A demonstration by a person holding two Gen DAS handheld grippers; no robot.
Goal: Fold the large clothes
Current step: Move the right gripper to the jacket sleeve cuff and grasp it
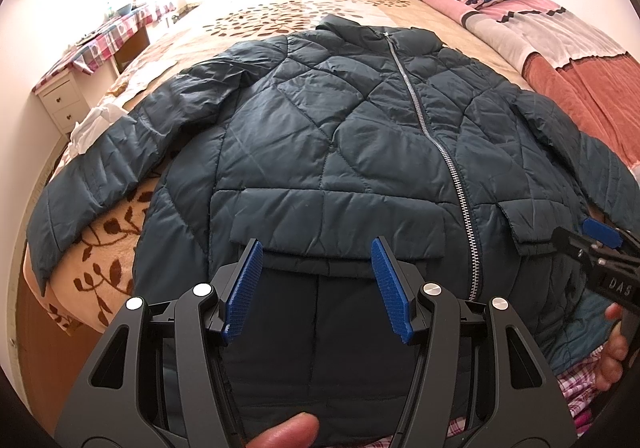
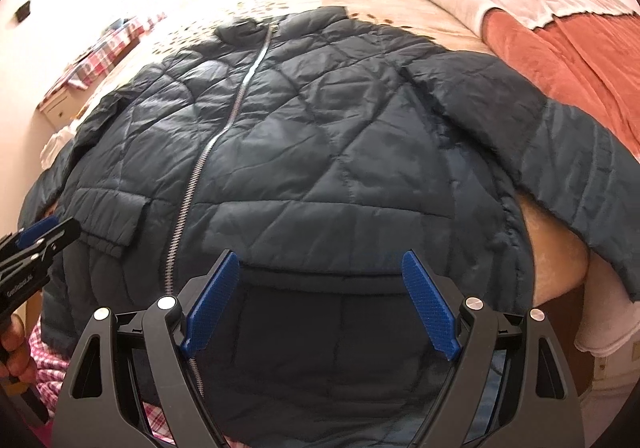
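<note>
White letters "DAS" stand on the black body of the right tongs (image 1: 598, 238) — nothing else reads clearly.

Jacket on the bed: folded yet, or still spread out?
Spread out. The jacket lies flat and front-up on the bed, zipped, with both sleeves extended sideways.

Jacket (image 1: 320, 136) quilted cloth, slight sheen; zip (image 1: 448, 152) shiny metal; fingers (image 1: 244, 288) ribbed blue pads.

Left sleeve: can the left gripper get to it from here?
Probably yes. The left gripper hangs open over the jacket's hem, and the left sleeve lies spread on the bed to that side with nothing on it or between.
</note>
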